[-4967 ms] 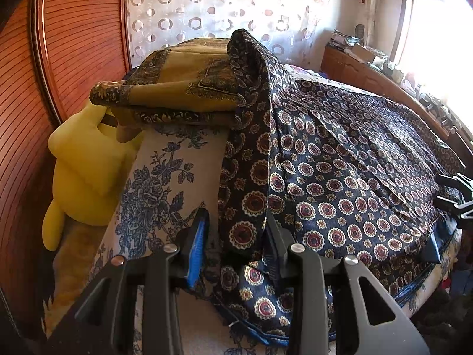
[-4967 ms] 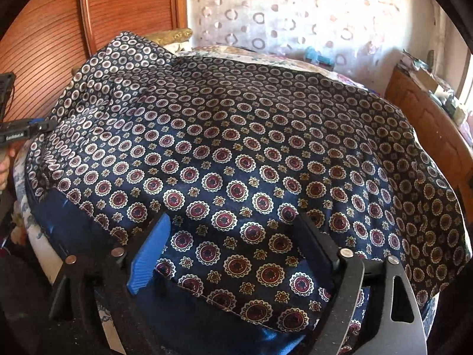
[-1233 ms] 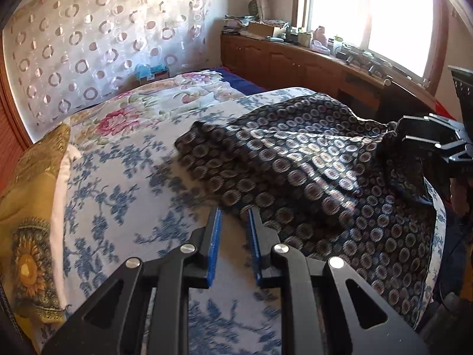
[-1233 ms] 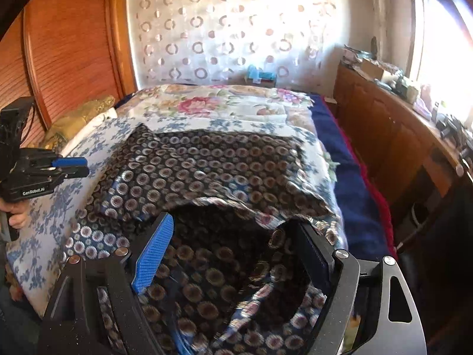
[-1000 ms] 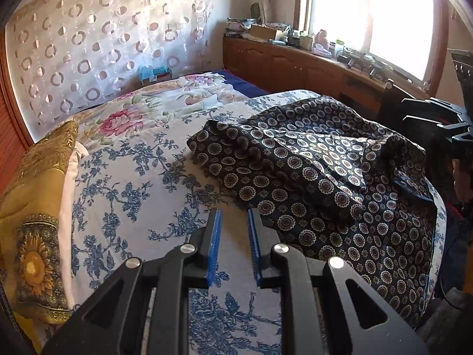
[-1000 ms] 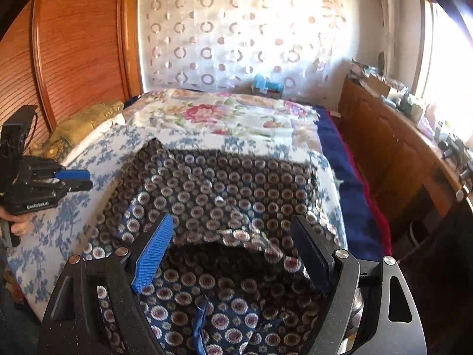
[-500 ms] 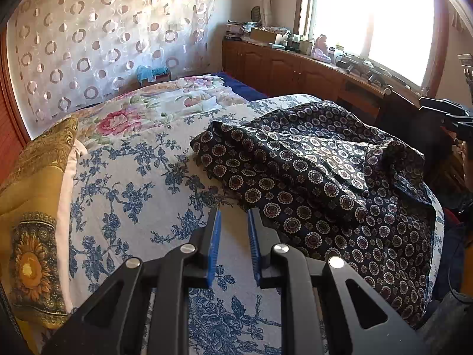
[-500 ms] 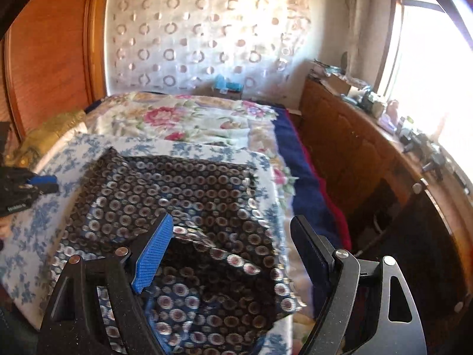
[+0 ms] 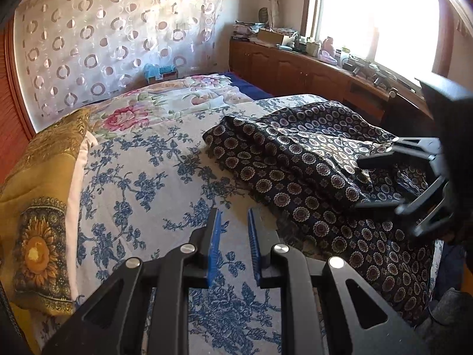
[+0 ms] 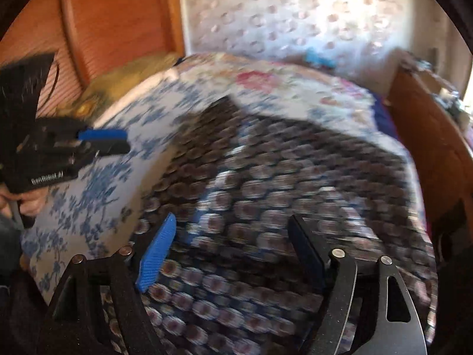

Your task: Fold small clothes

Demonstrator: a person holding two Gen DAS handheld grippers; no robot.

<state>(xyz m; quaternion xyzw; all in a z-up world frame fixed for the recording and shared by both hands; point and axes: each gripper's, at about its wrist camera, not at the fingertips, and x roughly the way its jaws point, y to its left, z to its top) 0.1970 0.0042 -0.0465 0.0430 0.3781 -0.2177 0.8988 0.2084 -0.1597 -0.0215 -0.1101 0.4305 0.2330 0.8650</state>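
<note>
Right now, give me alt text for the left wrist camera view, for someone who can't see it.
A dark circle-patterned garment lies rumpled on a blue floral bedspread. The left gripper hovers beside it, jaws narrowly apart and empty. The right gripper reaches over the garment; a yellow pillow lies at left.

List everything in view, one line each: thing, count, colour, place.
patterned garment: one, navy with medallion print, rumpled on the bed's right side.
bedspread: one, white with blue flowers, covering the bed.
pillow: one, mustard with sunflower print, left edge.
cabinet: one, brown wood, cluttered top, under the window.
curtain: one, white with circles, far wall.
left gripper: blue pads, jaws narrow, empty, over the bedspread.
right gripper: wide, closing, over the garment.
</note>
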